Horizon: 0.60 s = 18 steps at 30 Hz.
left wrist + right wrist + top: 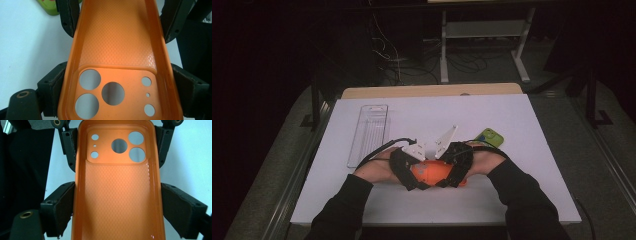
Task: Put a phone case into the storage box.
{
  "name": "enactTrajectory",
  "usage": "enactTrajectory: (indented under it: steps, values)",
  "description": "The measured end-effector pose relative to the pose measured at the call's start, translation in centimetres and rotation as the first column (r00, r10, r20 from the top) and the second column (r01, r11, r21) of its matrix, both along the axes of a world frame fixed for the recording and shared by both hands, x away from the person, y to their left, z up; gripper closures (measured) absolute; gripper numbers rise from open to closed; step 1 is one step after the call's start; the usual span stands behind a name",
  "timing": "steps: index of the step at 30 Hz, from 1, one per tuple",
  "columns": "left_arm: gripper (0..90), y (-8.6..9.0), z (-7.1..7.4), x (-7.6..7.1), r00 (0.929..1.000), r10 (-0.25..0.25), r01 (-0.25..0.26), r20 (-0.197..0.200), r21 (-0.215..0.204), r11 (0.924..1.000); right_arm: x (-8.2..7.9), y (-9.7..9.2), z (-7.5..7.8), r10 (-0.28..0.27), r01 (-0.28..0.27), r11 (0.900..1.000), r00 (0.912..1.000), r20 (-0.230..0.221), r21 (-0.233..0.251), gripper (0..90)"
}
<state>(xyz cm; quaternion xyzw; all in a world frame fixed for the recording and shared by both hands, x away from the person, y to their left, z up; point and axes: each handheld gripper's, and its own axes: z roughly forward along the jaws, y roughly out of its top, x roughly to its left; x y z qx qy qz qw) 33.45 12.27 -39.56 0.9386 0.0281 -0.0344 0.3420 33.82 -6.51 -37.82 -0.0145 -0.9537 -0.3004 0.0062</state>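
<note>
An orange phone case (432, 172) is held just above the white table between both grippers, near the front edge. Its hollow inside (117, 37) faces the cameras, and the camera cutouts sit at the left gripper's end. My left gripper (120, 92) is shut on the case, pads pressing its two long sides by the cutouts. My right gripper (120, 211) is shut on the other end in the same way. In the high view the left gripper (404, 170) and right gripper (457, 162) point toward each other. Each gripper view also shows the other gripper's fingers (67, 17) on the far end.
A green phone (489, 136) lies flat just behind the right hand and appears in the left gripper view's top left corner (47, 6). A clear plastic tray (369, 132) lies at the back left of the white tabletop (512, 115). Beyond the table are desk legs and cables.
</note>
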Motion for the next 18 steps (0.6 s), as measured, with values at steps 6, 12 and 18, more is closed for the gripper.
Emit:
enactTrajectory:
  steps: [6,12,18]
  values:
    - [15.0,-0.02,0.0,0.06,1.0,-0.006,0.006,-0.006,-0.004,1.0,0.0,-0.09,0.03,0.003,-0.003,1.0,1.0,-0.007,0.0,15.0]
    - [15.6,0.08,-0.02,0.13,0.9992,-0.008,0.008,-0.038,-0.005,1.0,-0.02,-0.07,-0.09,-0.011,0.011,0.9999,0.9991,-0.042,0.006,13.9]
    - [15.5,0.28,-0.09,0.4,0.9987,0.04,-0.039,-0.031,0.007,0.9992,0.38,-0.85,0.24,-0.057,0.06,0.9967,0.9969,-0.054,0.056,4.6]
